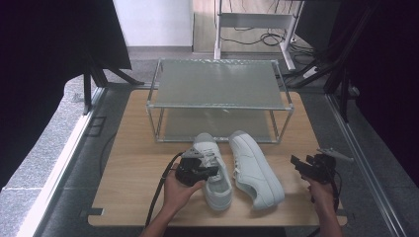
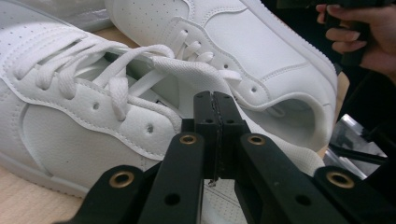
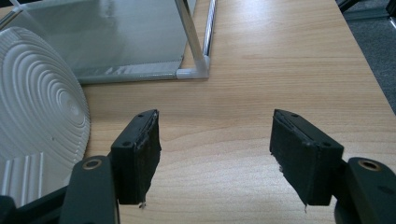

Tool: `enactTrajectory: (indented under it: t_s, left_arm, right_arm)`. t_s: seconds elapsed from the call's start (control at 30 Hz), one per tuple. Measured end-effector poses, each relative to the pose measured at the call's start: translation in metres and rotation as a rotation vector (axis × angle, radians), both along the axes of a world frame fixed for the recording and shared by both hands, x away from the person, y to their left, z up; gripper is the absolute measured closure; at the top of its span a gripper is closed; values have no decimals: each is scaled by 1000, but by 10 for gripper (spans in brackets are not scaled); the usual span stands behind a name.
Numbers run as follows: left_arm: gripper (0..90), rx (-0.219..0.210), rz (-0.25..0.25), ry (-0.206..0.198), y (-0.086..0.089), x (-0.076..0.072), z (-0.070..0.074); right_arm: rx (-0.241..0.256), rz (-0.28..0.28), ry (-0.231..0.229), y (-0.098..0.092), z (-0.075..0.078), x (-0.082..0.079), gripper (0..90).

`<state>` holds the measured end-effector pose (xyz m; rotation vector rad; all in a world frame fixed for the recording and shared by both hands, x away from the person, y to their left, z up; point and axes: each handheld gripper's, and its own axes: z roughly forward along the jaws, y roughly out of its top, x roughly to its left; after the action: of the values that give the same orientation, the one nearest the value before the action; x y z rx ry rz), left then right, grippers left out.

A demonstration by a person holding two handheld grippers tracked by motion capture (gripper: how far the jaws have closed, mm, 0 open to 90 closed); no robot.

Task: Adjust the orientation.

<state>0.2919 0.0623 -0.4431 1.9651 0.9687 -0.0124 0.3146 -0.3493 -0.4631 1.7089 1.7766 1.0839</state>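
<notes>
In the high view, the left gripper [image 1: 210,171] rests against the left white leather lace-up sneaker [image 1: 213,170], at its collar on the side facing the person's left hand [image 1: 181,191]. The right white leather sneaker [image 1: 255,169] lies tipped on its side just beyond that shoe, between the two tools. The right gripper [image 1: 298,162] hangs over the pale wooden tabletop [image 1: 133,168], well apart from both shoes, its jaws pointing toward them. Past the toes of the shoes stands a two-tier shoe rack with white tube frame and grey mesh shelves [image 1: 217,84].

In the left gripper view, the jaws are pressed together at the tips with no gap. They sit right over the opening of the near sneaker [image 2: 70,121], just behind its tongue; whether they pinch any of the shoe cannot be told. The second sneaker [image 2: 261,60] lies just behind the tips, its collar to their right. The person's right hand [image 2: 359,32] shows far off at upper right.

In the right gripper view, the jaws stand wide apart with bare tabletop [image 3: 280,70] between them. The ribbed white sole of the tipped sneaker [image 3: 37,112] lies just left of the left jaw, not touching it. The rack's corner post [image 3: 194,44] stands ahead, slightly left.
</notes>
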Motion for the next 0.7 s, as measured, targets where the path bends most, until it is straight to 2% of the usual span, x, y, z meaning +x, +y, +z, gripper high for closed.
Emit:
enactTrajectory:
  t_s: [0.03, 0.17, 0.23, 0.3, 0.43, 0.53, 0.7]
  left_arm:
    - [898, -1, -8, 11, 0, -1, 0]
    - [898, 95, -40, 4, -14, -8, -9]
    - [898, 116, -40, 23, -17, -7, -16]
    - [900, 83, -42, 43, -14, -6, -18]
    - [900, 71, -38, 55, -6, -6, -17]
    - [900, 73, -17, 58, 1, -9, -17]
    - [899, 53, 6, 85, 22, -14, -17]
  right_arm:
    - [-1, 0, -1, 0, 0, -1, 334]
    - [-13, 9, 6, 3, -1, 0, 332]
    - [-20, 12, 8, 5, -2, 0, 331]
    - [-28, 14, 9, 5, -2, -1, 330]
    - [-28, 4, 14, 2, -3, -2, 330]
    - [-25, 0, 13, 0, -3, -2, 330]
    - [-26, 0, 7, -1, -2, -3, 330]
